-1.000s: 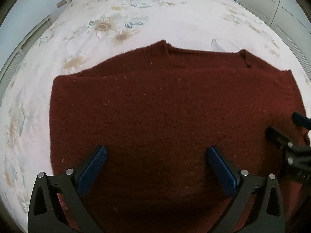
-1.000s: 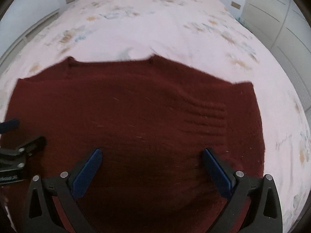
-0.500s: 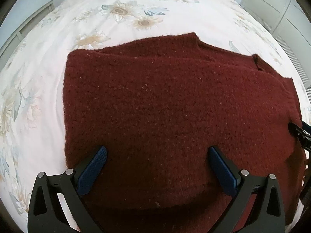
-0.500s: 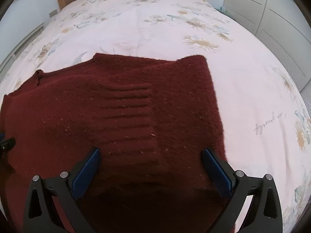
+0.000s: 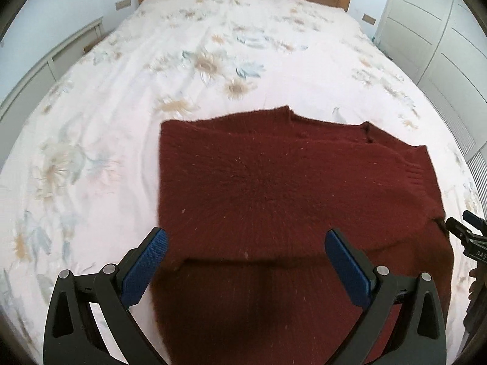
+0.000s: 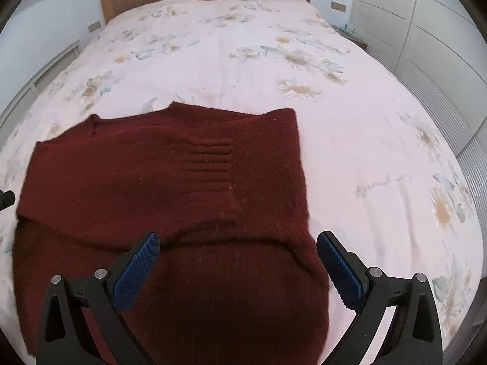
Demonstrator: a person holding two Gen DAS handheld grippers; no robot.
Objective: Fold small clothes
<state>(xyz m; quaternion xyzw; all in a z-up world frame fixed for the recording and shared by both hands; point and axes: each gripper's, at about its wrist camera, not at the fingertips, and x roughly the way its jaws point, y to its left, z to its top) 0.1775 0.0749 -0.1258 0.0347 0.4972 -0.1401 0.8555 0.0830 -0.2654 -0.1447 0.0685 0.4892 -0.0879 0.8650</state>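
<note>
Sweater [image 5: 274, 188] is lying flat on the bed [image 5: 213, 45], partly folded, its near edge doubled over; left tool [image 5: 246, 261] and right tool [image 6: 237, 261] are hovering wide open, gripping nothing, probably freeing it to settle.

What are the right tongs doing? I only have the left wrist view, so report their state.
Observer: The right tongs are open and hold nothing.
Operator: Give me their position over the sweater.
Observer: They straddle the sweater's right edge, with one finger over knit and the other over bare bedsheet.
Operator: Check the folded sleeve.
Observer: Its ribbed cuff lies on top of the sweater's body.
</note>
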